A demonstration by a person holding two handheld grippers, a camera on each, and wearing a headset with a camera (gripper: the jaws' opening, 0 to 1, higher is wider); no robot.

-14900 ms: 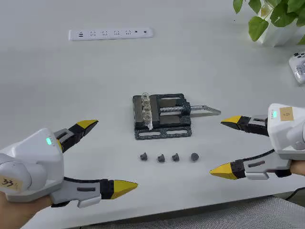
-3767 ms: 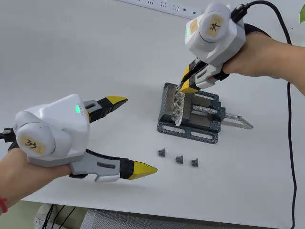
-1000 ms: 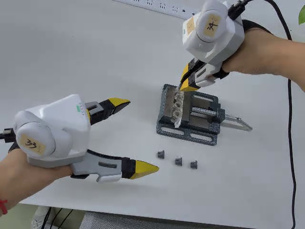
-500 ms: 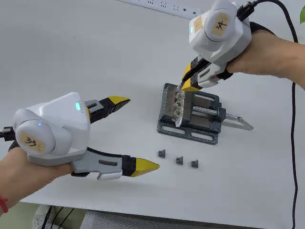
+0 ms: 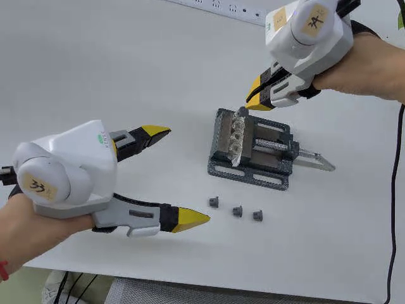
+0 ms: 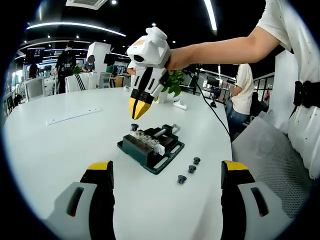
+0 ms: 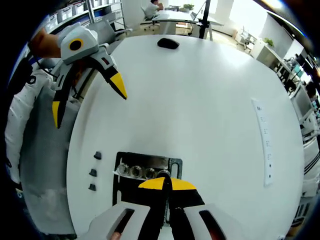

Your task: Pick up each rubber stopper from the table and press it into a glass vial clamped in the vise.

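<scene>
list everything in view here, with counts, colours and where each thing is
table: one, white, under everything
vise: one, dark grey, mid-table
glass vials: four, clear, in a row clamped in the vise
fitted stopper: one, dark grey, in the end vial nearest the right gripper
loose rubber stoppers: three, dark grey, in a row on the table in front of the vise
power strip: one, white, far side of the table
plant: one, green, beyond the vise
left gripper: one, white with yellow tips, open, left of the vise
right gripper: one, same colours, shut, just above the fitted stopper
</scene>
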